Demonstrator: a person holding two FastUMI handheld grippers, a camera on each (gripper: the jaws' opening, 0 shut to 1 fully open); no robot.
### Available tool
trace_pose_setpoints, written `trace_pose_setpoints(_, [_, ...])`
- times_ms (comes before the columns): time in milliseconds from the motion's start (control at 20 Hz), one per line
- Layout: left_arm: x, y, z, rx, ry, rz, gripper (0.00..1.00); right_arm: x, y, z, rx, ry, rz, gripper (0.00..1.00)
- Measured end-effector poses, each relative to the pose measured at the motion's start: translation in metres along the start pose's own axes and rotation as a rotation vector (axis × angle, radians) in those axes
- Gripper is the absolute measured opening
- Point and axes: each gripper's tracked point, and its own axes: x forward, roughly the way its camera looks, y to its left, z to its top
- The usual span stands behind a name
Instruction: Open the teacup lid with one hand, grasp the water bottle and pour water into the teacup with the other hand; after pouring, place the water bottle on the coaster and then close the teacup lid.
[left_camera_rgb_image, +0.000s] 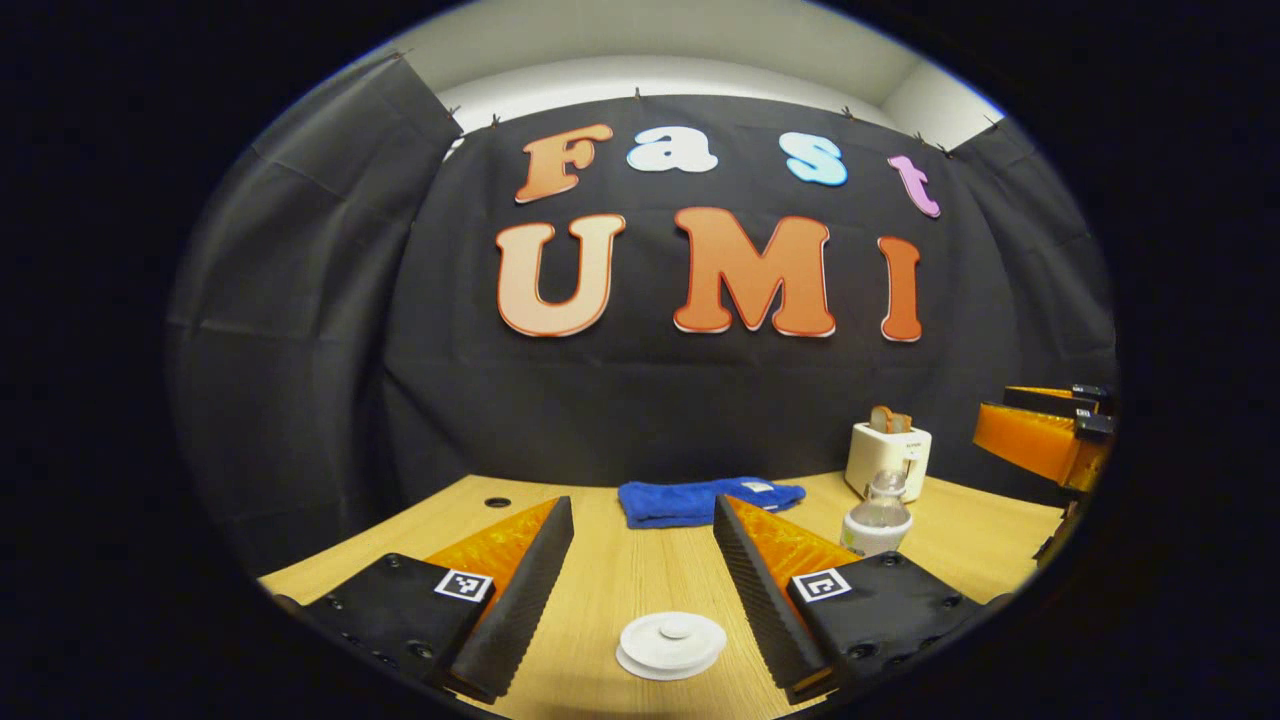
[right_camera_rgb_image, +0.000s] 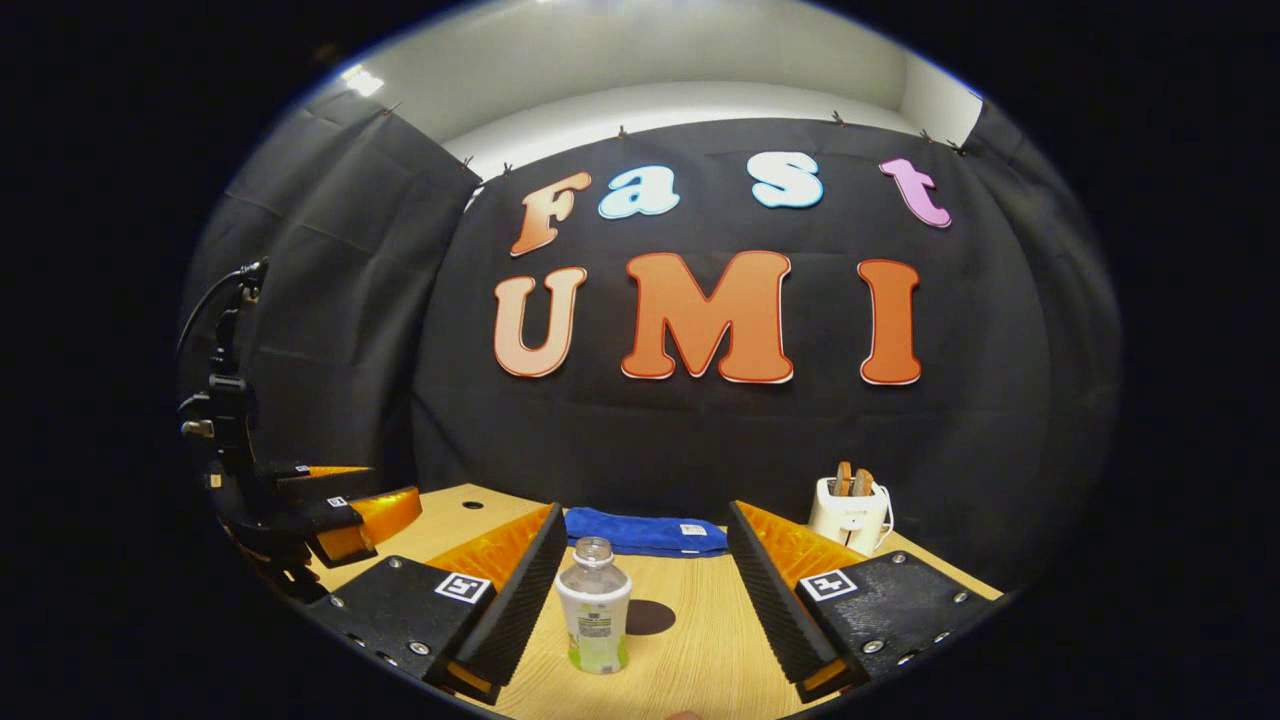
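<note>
So the left hand-held gripper (left_camera_rgb_image: 640, 590) is spread wide with the teacup lid (left_camera_rgb_image: 671, 645) sitting right between its fingers, low and just ahead, nothing touching yet. I'd say the lid lift is the step up next: come down straight, centre on the little knob and close gently, since a flat round lid like that looks easy to knock sideways.

Lid is white and disc-shaped with a raised button in the middle; I can't make out the cup under it.

Over on the right hand-held gripper (right_camera_rgb_image: 645, 600), also wide open, the water bottle (right_camera_rgb_image: 594, 605) stands upright between the fingers, closer to its left one, not gripped. It's clear plastic, cap off, labelled, with some pale liquid at the bottom. A dark round coaster (right_camera_rgb_image: 650, 617) lies on the desk (right_camera_rgb_image: 700, 660) just behind it.
</note>
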Motion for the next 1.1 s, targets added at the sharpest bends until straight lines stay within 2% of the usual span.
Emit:
trace_pose_setpoints(100, [0.006, -0.001, -0.022, 0.005, 0.04, 0.003, 0.8, 0.003, -0.002, -0.012, 0.006, 0.022, -0.004, 0.96])
trace_pose_setpoints(200, [0.01, -0.003, -0.042, -0.003, 0.081, -0.006, 0.78, 0.008, -0.005, -0.023, 0.008, 0.043, -0.01, 0.96])
trace_pose_setpoints(500, [0.021, -0.014, -0.092, 0.007, 0.223, -0.028, 0.8, 0.013, -0.012, -0.043, 0.004, 0.083, -0.022, 0.96])
trace_pose_setpoints(950, [0.021, -0.019, -0.119, 0.068, 0.294, -0.031, 0.78, 0.012, -0.006, -0.053, -0.034, 0.091, -0.014, 0.96])
trace_pose_setpoints(1100, [0.024, -0.017, -0.126, 0.073, 0.316, -0.015, 0.6, 0.012, -0.003, -0.054, -0.045, 0.091, -0.005, 0.96])
